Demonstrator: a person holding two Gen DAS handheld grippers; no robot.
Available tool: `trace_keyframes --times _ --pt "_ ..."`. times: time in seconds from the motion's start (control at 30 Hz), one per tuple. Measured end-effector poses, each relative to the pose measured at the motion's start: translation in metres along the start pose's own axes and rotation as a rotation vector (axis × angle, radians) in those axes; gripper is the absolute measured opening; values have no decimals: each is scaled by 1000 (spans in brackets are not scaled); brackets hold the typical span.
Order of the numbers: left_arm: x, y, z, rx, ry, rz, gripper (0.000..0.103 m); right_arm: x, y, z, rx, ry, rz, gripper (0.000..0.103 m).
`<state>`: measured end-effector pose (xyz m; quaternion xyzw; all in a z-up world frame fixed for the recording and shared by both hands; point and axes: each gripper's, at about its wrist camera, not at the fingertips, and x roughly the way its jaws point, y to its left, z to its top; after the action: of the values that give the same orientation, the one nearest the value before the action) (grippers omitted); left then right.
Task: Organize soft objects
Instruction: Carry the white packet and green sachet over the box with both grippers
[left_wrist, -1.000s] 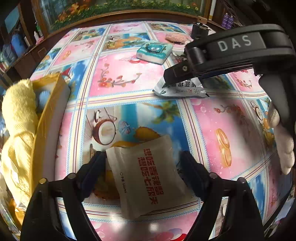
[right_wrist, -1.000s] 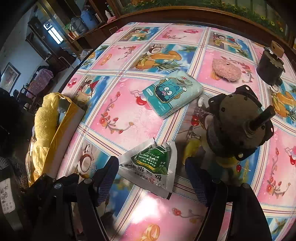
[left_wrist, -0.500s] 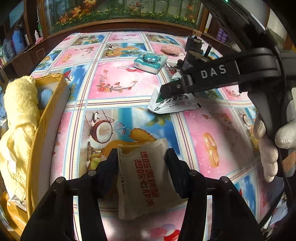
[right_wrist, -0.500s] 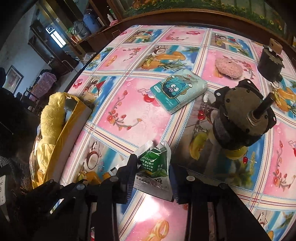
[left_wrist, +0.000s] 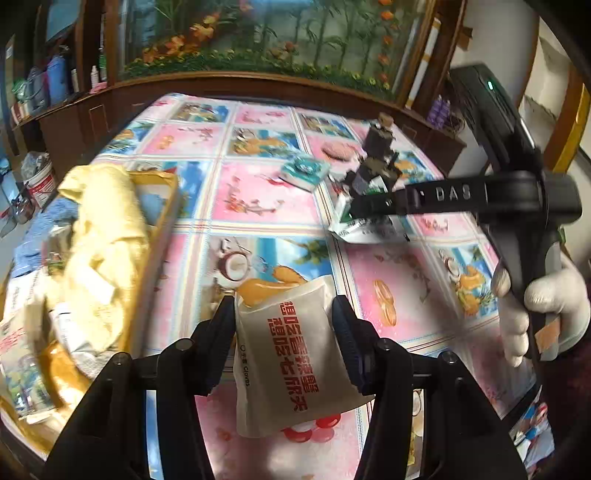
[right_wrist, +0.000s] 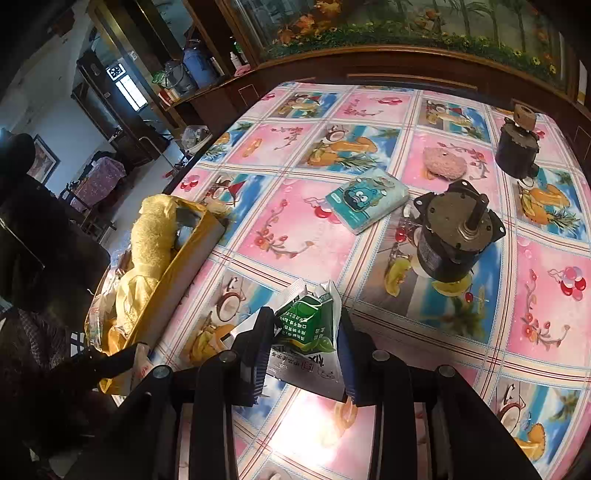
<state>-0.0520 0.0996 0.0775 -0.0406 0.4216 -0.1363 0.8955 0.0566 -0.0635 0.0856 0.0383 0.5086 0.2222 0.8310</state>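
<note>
since a second ago both grippers have gone from standing wide around their packets to clamping them, and both packets now look raised off the worktop (left_wrist: 258, 199).

left wrist view: the left gripper (left_wrist: 283, 325) is squeezed on a beige sachet (left_wrist: 288, 354) with red lettering, one finger on each side edge, the sachet hanging out toward the camera. at the left edge sits a yellow box (left_wrist: 155, 236) with a yellow towel (left_wrist: 107, 221) draped over it. across the worktop the right gripper (left_wrist: 369, 210) comes in from the right, held by a white-gloved hand (left_wrist: 543, 306), with a white and green packet (left_wrist: 354, 229) in its tip — the picture is blurred there.

right wrist view: the right gripper (right_wrist: 304, 332) is pinched on the white and green packet (right_wrist: 306, 339), which crumples between the fingers. beyond it a grey motor (right_wrist: 454, 236) stands on the worktop (right_wrist: 295, 229), a teal tissue pack (right_wrist: 365, 199) lies just beside it, a pink puff (right_wrist: 443, 166) lies further back, and a second dark motor (right_wrist: 517, 147) stands near the far edge. the yellow box (right_wrist: 184, 266) and towel (right_wrist: 151, 229) sit at the left — well apart from the packet.
</note>
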Motion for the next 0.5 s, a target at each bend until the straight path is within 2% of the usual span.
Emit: trace_keyframes --times 0.2,0.5 --pt "-37 45 2 -94 -83 74 51 -9 35 2 -43 -28 38 34" --pt "-59 125 -20 -240 -106 208 51 1 105 12 -128 -18 132 34"
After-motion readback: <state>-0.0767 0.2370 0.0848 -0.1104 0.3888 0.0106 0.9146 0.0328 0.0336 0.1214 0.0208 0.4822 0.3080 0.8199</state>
